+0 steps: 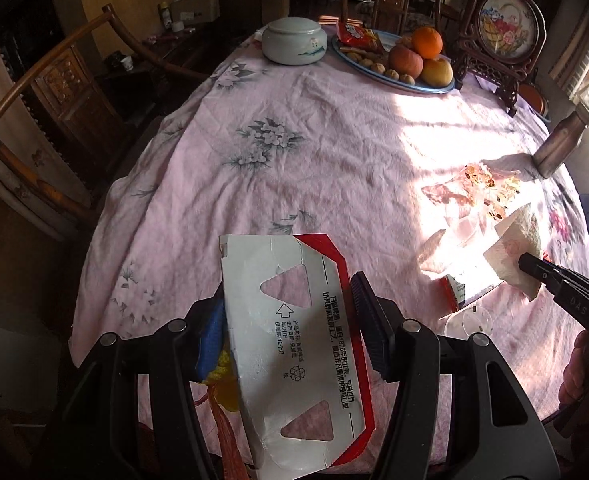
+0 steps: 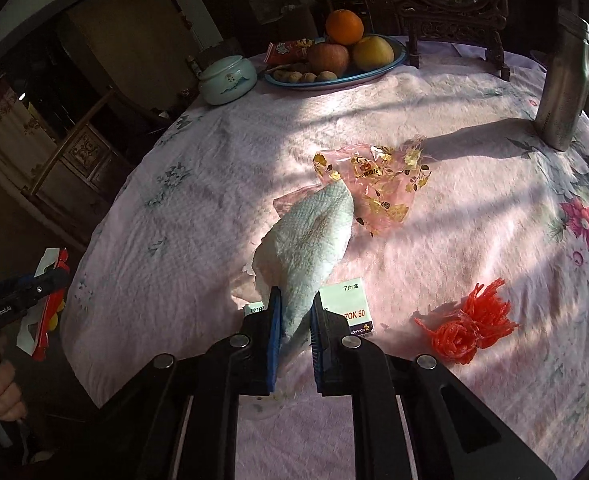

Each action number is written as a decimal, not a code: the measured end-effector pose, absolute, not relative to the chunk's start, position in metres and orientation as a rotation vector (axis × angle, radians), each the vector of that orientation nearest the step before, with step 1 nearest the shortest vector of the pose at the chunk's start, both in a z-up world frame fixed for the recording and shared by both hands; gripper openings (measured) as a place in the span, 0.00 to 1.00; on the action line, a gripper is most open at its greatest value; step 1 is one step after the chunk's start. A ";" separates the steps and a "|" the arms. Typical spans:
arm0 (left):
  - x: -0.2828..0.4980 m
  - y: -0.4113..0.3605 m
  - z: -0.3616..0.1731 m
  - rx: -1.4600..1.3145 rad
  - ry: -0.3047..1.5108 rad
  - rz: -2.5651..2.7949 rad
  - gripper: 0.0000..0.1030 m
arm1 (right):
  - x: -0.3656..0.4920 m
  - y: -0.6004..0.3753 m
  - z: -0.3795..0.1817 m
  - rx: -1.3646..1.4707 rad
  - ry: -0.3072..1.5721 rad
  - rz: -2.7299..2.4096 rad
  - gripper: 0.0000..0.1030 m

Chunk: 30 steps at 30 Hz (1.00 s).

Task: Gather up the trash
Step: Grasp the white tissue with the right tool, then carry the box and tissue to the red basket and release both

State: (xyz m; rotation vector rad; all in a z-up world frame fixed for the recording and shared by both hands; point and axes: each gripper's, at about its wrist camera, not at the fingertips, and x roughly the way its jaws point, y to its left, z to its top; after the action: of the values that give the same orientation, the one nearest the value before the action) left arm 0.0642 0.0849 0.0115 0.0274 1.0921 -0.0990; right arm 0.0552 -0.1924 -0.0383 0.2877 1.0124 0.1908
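We have the right gripper [image 2: 294, 312] clamped on the tissue [image 2: 314, 240], just above the cloth [image 2: 434, 260]; the left gripper [image 1: 290, 308] seems clamped on the carton [image 1: 294, 340]. We should lift clear without dragging the wrapper [image 2: 382, 184].

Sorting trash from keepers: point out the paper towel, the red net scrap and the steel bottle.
paper towel [image 2: 314, 240]: right wrist view, middle of its crumpled sheet.
red net scrap [image 2: 470, 328]: right wrist view, centre of the bunched mesh.
steel bottle [image 2: 566, 92]: right wrist view, middle of its body.
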 end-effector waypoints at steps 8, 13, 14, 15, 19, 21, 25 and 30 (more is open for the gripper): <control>0.045 0.133 0.015 -0.062 1.083 -0.010 0.56 | 0.055 -0.160 -0.014 0.308 0.978 0.300 0.15; 0.011 0.179 0.011 -0.119 1.093 0.118 0.56 | 0.060 -0.120 -0.012 0.248 0.998 0.415 0.14; 0.003 0.189 0.009 -0.134 1.098 0.147 0.56 | 0.059 -0.108 -0.011 0.229 1.003 0.445 0.14; -0.005 0.199 0.007 -0.151 1.104 0.179 0.56 | 0.059 -0.096 -0.010 0.208 1.009 0.476 0.14; -0.049 0.248 -0.004 -0.233 1.132 0.325 0.56 | 0.058 -0.040 -0.013 0.134 1.042 0.615 0.14; -0.075 0.271 -0.010 -0.282 1.145 0.401 0.56 | 0.056 -0.010 -0.015 0.095 1.060 0.688 0.13; -0.130 0.309 -0.024 -0.370 1.163 0.538 0.56 | 0.045 0.048 -0.012 0.012 1.080 0.827 0.13; -0.190 0.344 -0.045 -0.500 1.176 0.661 0.56 | 0.027 0.104 -0.007 -0.085 1.091 0.958 0.13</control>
State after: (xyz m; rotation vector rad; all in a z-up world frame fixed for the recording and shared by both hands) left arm -0.1897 0.3442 -0.0452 -0.4997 1.1757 0.6607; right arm 0.0272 0.1036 -0.0072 -0.0851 1.0907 0.9575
